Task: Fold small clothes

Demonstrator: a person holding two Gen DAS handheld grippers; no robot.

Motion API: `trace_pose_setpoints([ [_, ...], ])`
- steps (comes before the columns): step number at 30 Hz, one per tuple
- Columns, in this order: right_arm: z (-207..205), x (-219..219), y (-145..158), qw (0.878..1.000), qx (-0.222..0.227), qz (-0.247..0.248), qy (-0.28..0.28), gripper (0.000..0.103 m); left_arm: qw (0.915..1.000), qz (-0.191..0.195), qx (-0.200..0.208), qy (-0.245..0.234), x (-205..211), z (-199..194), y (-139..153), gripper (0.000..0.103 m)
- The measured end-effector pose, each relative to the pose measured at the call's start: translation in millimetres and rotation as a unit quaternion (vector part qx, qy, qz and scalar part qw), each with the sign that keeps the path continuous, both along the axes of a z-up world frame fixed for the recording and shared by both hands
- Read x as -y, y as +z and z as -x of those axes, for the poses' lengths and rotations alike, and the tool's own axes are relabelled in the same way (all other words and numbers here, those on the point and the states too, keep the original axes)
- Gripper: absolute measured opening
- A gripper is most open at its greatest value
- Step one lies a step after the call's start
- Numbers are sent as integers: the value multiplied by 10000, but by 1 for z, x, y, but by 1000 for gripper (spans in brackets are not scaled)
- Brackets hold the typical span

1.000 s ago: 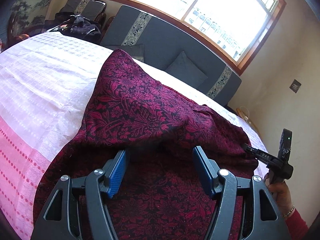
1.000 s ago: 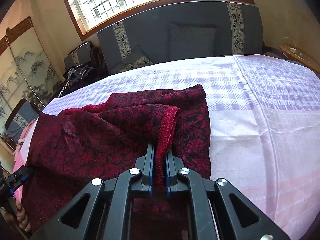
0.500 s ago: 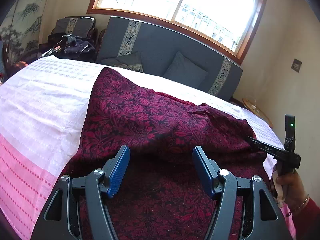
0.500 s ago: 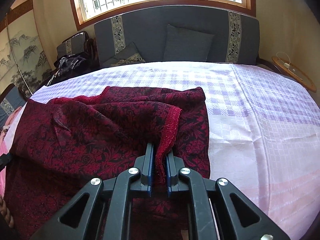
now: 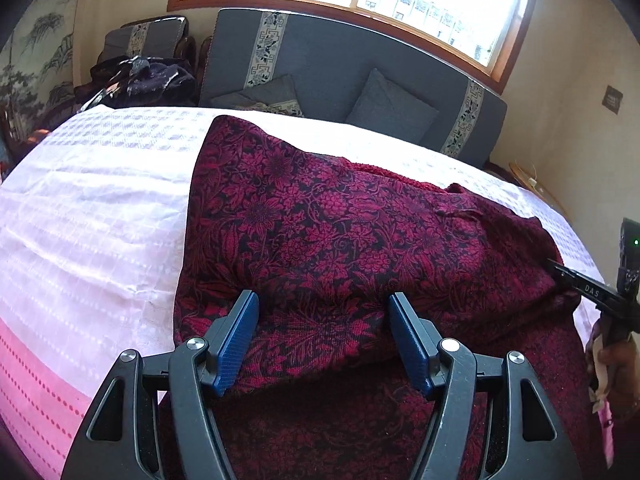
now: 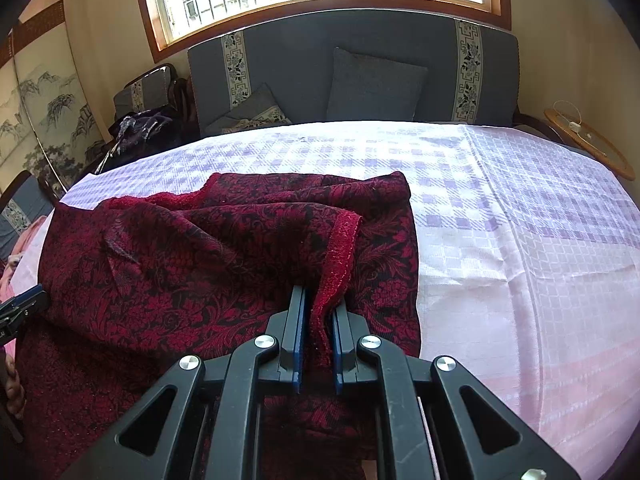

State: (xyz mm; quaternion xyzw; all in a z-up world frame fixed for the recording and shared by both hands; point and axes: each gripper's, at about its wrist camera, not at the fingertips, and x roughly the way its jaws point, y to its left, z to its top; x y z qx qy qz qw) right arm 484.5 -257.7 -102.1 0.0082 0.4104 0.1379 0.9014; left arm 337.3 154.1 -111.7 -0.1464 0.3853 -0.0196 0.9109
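Left of the dark red floral-patterned knit garment (image 5: 340, 240), we see only bare pink-and-white checked woven bedspread (image 5: 88, 208). The garment lies on the bedspread, partly doubled over, its upper layer draped over the lower one.

Left gripper (image 5: 322, 320): blue pads spread wide, hovering just above the garment's near fold. Fabric sits between and under the pads, but we see no pinch, so we call it released.

At the garment's right edge, the right gripper (image 6: 319, 322) is clenched on the fuzzy red hem strip (image 6: 340, 256); the cloth is nipped between its narrow jaws. In the left wrist view it shows at the far right, with the holding hand (image 5: 612, 364) below it.

Step in hand, as we judge it: folding the top layer across and squaring it.

How to do it well:
- Get the left pads onto the left edge of the top layer only, matching the right grip; grabbing both layers drags the base.
- Keep even tension between the two grips so the fold line runs straight.
- Lower both sides together, then release.
- The knit is soft and slumps, so move slowly; the bunching near the garment's far right corner needs a smoothing pass afterwards.
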Motion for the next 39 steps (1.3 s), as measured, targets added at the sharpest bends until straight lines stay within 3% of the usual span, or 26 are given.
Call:
trace_pose_setpoints([
  [2,0,-1,-1,10000,5,43,6,10,9999,153,-24,46,-5,-1,-3,68],
  [6,0,-3,0,9999,17,117,10,11,9998,-209,-1,59,6,2,1,68],
  [11,-1,-2,-1,10000,-33,-6,-7,12,9999,-7,-2,108,-2,4,1,69],
  [15,-2,3,-2,9999,-73,-125,-37,12,9998,-105,-46,137,0,3,1,69],
  [22,-4,3,-3,9998,-150,-138,-26,15,9975,-652,-136,220,16,0,1,74],
  [27,-6,17,1,9974,-518,-505,-2,23,9989,-422,-115,146,9,1,2,76],
  [30,33,38,28,9927,-275,-1106,-404,30,9972,-716,21,191,12,28,20,76],
  [33,95,62,46,9876,-30,-1549,-236,30,9972,-586,455,-55,13,84,42,76],
  [36,167,89,46,9813,-117,-1917,-94,31,9955,-723,507,-347,17,139,52,76],
  [39,237,108,37,9822,-332,-1851,-39,32,9950,-623,474,-624,18,191,53,78],
])
